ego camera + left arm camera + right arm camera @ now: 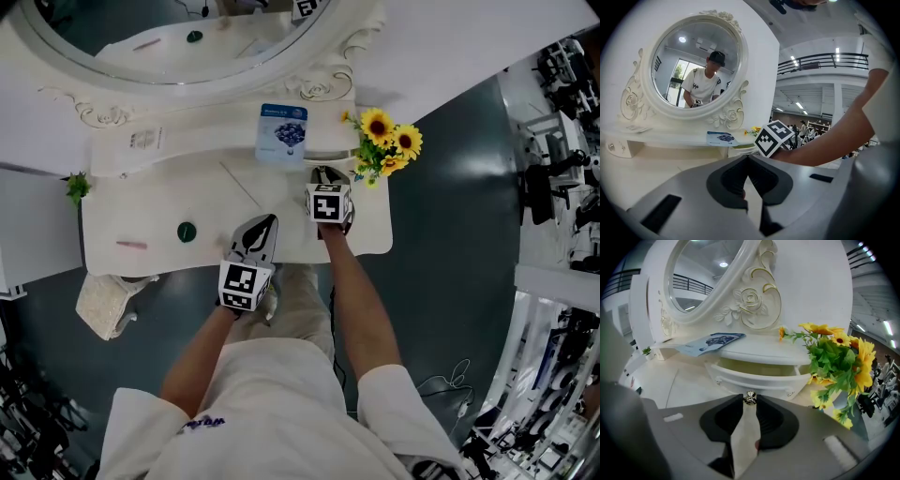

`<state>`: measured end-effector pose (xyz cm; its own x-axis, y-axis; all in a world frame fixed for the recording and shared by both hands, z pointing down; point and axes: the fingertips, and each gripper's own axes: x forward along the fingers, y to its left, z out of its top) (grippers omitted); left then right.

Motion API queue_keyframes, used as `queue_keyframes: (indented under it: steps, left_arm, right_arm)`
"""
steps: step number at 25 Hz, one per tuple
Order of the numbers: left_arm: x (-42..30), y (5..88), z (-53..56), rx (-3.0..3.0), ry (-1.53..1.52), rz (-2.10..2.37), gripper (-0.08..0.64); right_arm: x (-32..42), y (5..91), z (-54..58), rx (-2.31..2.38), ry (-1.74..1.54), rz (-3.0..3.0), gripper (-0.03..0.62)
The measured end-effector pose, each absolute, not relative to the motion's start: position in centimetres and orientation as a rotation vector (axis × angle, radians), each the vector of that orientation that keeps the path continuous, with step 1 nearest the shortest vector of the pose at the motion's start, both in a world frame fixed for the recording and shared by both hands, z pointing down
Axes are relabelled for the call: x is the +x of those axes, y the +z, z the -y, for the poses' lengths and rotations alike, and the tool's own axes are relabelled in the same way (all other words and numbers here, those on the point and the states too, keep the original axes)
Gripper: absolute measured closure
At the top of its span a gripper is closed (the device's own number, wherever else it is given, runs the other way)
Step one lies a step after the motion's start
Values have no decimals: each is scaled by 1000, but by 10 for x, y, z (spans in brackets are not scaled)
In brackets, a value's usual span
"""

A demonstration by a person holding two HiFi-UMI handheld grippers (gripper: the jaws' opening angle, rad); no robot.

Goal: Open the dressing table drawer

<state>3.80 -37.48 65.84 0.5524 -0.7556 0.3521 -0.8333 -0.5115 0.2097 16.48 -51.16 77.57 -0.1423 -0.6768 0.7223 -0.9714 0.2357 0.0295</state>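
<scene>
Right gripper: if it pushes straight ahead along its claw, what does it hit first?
The right gripper already has its claw shut on the knob. Straight on, it meets the drawer front right behind the knob; the drawer is partly pulled out.

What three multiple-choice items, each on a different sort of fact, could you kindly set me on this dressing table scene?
1. Where do the sunflowers stand?
A. at the right end of the table
B. at its left end
C. on the floor

2. What colour is the card?
A. red
B. blue
C. black

3. How is the small drawer?
A. fully shut
B. lifted right out
C. pulled partly open

Answers:
1. A: in the head view they sit at the table's right edge.
2. B: its face is blue with white.
3. C: a gap shows behind the drawer front, and the right tongs clamp its knob.
</scene>
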Motion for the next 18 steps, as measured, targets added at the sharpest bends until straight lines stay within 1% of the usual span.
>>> queue_keyframes:
  steps: [18]
  left_arm:
    - [39,657,365,2444,313,1296,551]
  right_arm:
    - [166,776,492,1523,622,1893,494]
